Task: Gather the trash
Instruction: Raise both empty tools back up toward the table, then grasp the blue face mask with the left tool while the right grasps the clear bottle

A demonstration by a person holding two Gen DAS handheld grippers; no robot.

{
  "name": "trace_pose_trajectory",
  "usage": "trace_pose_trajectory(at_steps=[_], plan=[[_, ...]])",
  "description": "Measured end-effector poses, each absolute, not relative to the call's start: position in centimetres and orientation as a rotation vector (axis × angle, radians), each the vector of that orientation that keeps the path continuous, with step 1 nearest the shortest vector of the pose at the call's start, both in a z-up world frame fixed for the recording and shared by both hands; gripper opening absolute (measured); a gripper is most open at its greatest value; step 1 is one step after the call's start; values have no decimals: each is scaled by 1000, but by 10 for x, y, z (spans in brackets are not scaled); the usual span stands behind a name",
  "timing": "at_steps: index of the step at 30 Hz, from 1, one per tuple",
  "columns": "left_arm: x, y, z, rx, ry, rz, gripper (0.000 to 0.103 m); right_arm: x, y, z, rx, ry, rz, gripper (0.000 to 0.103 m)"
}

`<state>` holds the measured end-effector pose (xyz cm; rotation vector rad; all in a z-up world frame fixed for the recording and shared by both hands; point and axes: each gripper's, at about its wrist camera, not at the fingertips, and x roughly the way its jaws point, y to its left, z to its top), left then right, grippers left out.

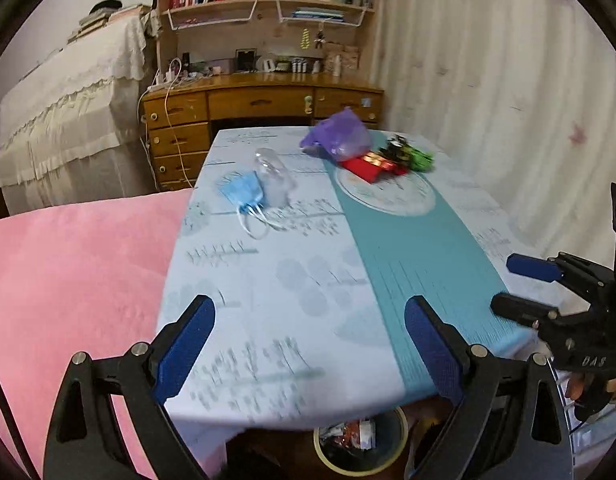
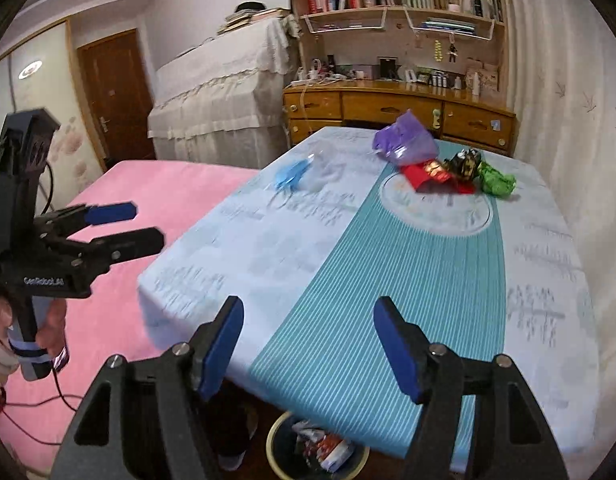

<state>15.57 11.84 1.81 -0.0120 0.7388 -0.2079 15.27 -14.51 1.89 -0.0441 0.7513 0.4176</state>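
Trash lies at the far end of the table (image 1: 292,312): a blue face mask (image 1: 244,192) (image 2: 290,174), a clear plastic bottle (image 1: 272,178) on its side, a purple bag (image 1: 339,136) (image 2: 405,142), a red wrapper (image 1: 371,166) (image 2: 431,178), a dark wrapper (image 1: 397,150) (image 2: 465,164) and a green wrapper (image 1: 421,158) (image 2: 495,180). My left gripper (image 1: 309,336) (image 2: 126,224) is open and empty over the near table edge. My right gripper (image 2: 309,338) (image 1: 511,284) is open and empty beside it. A bin (image 1: 359,444) (image 2: 315,448) holding wrappers stands on the floor under the near edge.
A pink bed (image 1: 76,280) adjoins the table's left side. A wooden desk (image 1: 264,104) with shelves stands behind the table, and a cloth-covered piano (image 1: 76,112) to its left. A curtain (image 1: 507,100) hangs along the right.
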Motion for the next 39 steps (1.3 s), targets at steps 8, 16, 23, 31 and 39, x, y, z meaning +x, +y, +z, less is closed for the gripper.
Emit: trace_pose_trajectory(at_steps=[8,16,23,31,39], plan=[[287,156,-5,-141,844,-198,95,275,-134,18,40,775,399,68],[394,173,-50,-220,928,-130,86,384,-100,-19,149,863,402,68],[453,179,-85,-291,1010,-122,71,429,-89,-40,207,887,399,68],[466,163,-93,-164,1009,-97,60,451,-74,-46,208,909,417,68],[454,185,-91,-167,982,-66,14,465,-44,-57,154,965,397,68]])
